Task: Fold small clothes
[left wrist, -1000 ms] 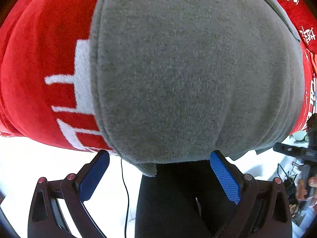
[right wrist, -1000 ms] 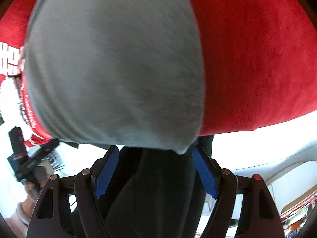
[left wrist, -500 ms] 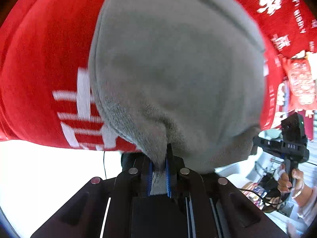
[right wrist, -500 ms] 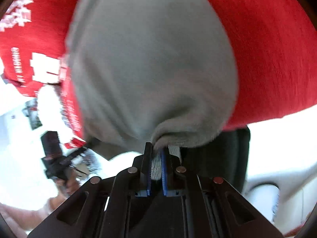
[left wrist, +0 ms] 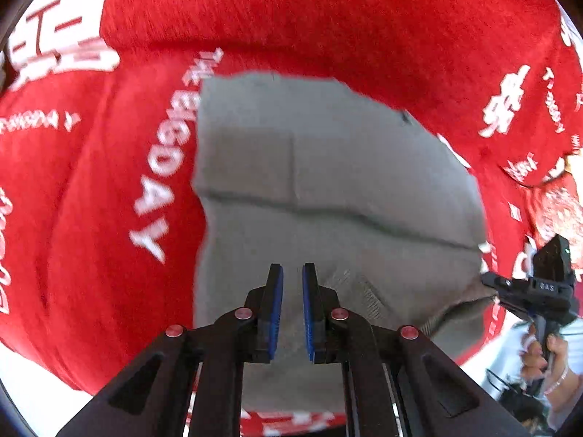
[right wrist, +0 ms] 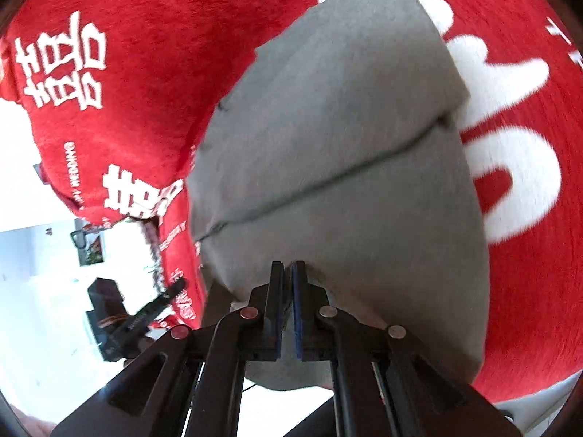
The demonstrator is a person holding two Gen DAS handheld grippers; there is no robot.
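Observation:
A grey garment (left wrist: 328,167) lies on a red cloth (left wrist: 291,18) printed with white lettering. A crease runs across the garment's width. Its near part rises off the cloth toward both grippers. My left gripper (left wrist: 291,269) is shut on the garment's near edge, with grey fabric showing in the narrow gap between its blue pads. In the right wrist view the same grey garment (right wrist: 346,127) fills the middle. My right gripper (right wrist: 288,266) is shut on its near edge too, pads almost touching.
The red cloth (right wrist: 164,54) spreads around the garment on all sides. A person's hand (left wrist: 546,349) holds the other gripper's black handle (left wrist: 539,287) at the right. The left device's black body (right wrist: 120,313) shows at lower left, over a bright white floor (right wrist: 43,273).
Both grippers went from open around the garment's near edge to shut on it. They then rose and carried the edge forward, so both views now look down over the garment.

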